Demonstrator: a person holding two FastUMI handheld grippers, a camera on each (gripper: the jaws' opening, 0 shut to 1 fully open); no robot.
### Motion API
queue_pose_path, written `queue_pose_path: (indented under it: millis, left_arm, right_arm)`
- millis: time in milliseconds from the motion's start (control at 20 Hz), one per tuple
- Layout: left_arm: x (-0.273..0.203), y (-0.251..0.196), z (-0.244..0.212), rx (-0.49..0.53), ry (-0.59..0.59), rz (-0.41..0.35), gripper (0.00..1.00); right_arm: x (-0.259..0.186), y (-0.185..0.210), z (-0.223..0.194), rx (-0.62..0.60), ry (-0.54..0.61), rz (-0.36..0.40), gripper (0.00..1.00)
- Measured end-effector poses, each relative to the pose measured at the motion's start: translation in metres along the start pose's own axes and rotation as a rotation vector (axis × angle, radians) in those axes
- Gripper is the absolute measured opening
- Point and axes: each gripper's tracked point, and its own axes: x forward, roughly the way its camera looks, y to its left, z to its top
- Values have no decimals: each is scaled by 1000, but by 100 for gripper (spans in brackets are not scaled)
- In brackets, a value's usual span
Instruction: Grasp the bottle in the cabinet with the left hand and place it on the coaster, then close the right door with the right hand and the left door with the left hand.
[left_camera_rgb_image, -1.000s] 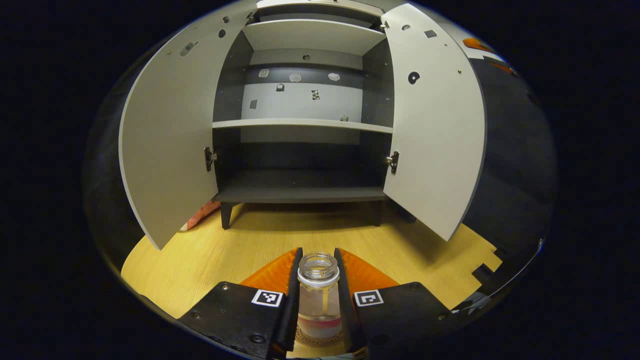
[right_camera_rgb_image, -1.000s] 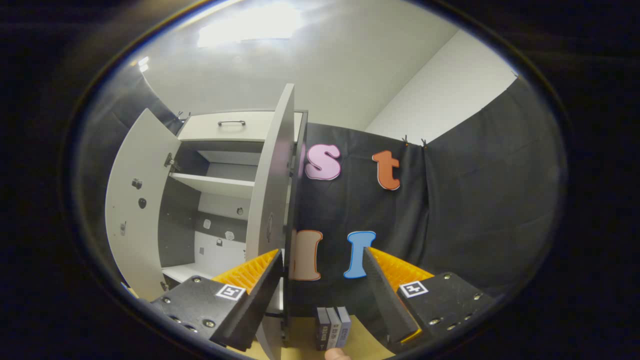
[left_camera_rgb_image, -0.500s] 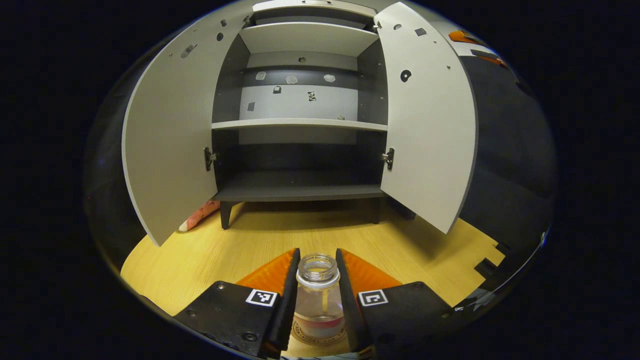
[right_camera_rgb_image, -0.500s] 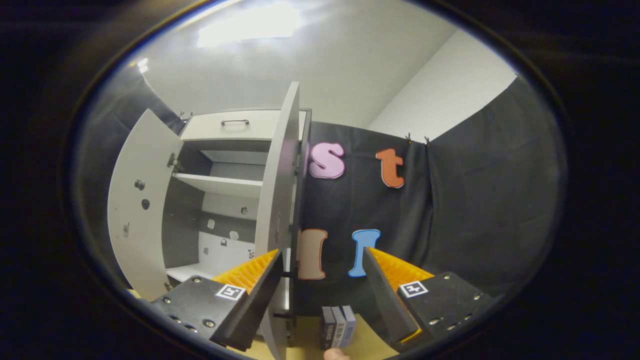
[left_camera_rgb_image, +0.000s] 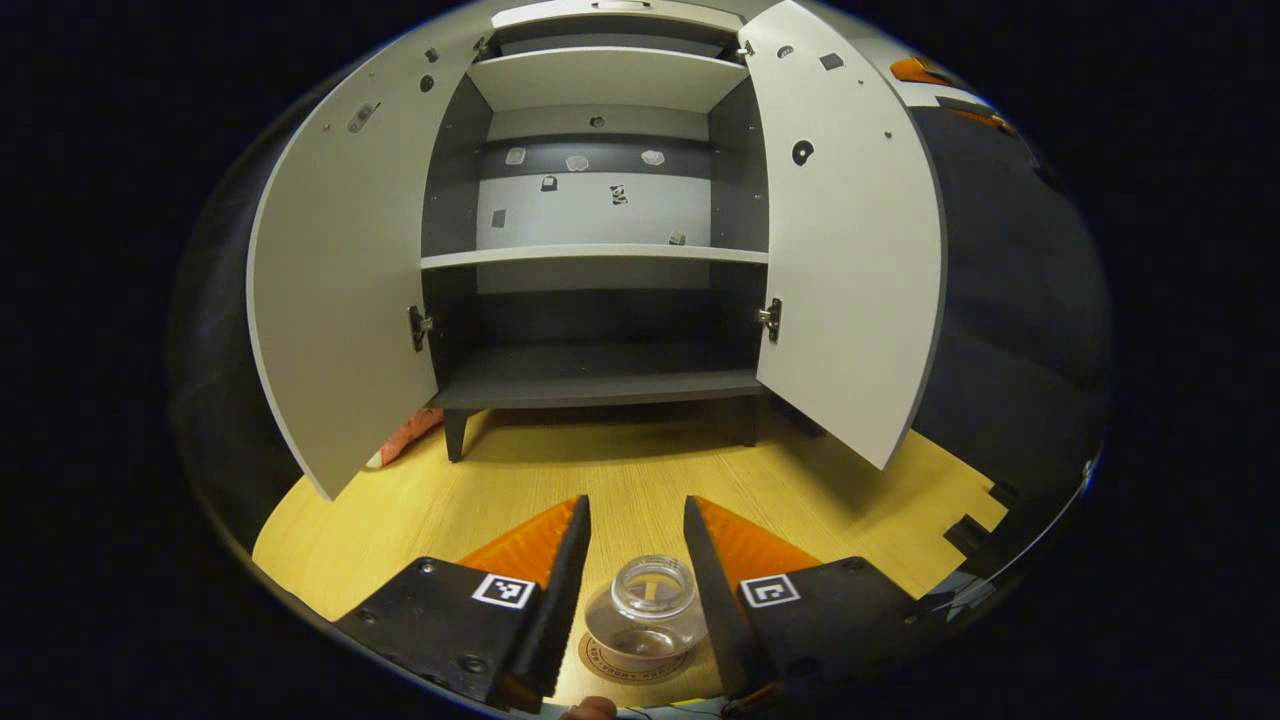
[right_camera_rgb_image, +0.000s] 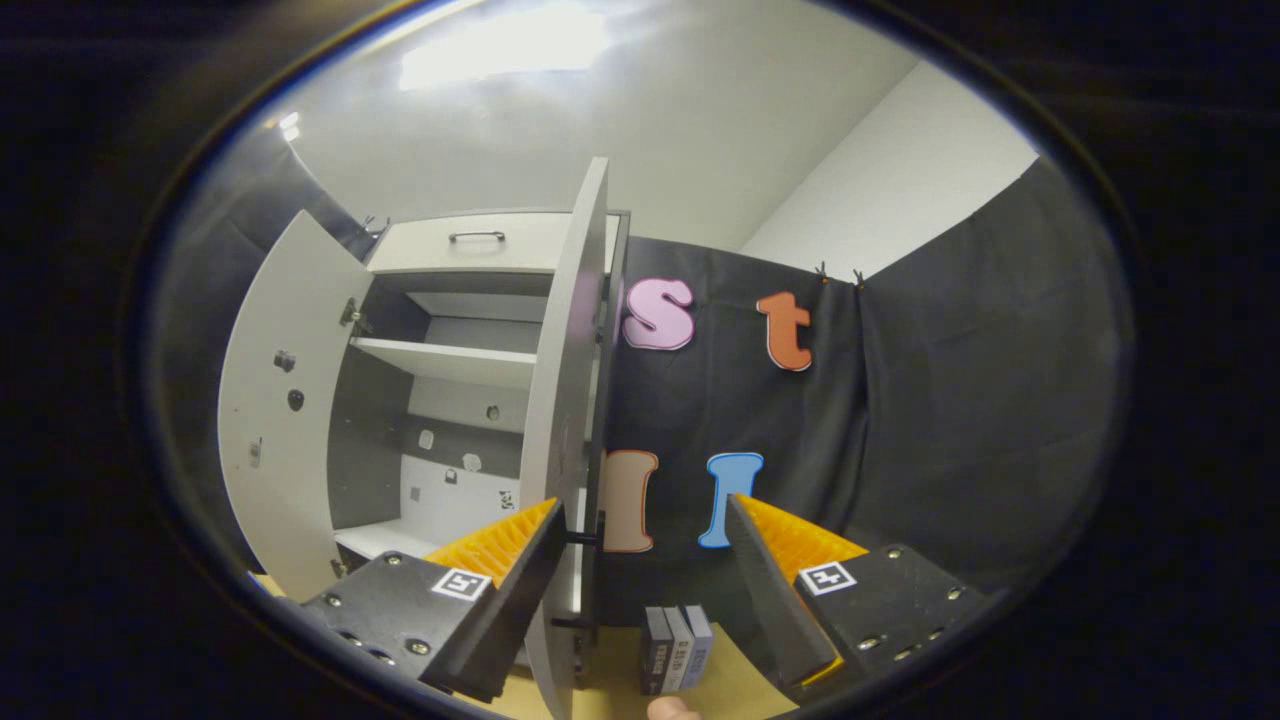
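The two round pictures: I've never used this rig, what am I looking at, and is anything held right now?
A person holds a hand-held gripper in each hand, and a fisheye camera rides on each. In the left gripper view, the left hand-held gripper is open, its fingers either side of the bottle, which stands on the coaster on the wooden table; nothing is held. Ahead is the cabinet, left door and right door both open. In the right gripper view, the right hand-held gripper is open and empty, close to the right door's edge, with some small boxes below.
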Motion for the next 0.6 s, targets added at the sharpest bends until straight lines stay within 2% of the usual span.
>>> queue_pose_path:
  millis: [50,100,350,400,500,600]
  left_arm:
    - [-4,0,5,1,-7,3,62]
    - [-4,0,10,0,-13,-1,68]
    - [-14,-2,46,27,-65,0,68]
    - [-16,-3,55,33,-77,4,70]
    - [-19,-4,76,40,-111,11,77]
    - [-21,-5,98,40,-142,17,77]
  right_arm:
    - [1,0,0,2,0,0,96]
    - [0,0,-1,3,1,0,96]
    - [2,1,-3,11,3,-3,93]
    - [2,0,-5,11,6,-6,96]
    - [4,-1,-9,14,12,-10,96]
    - [6,-1,-13,20,22,-14,96]
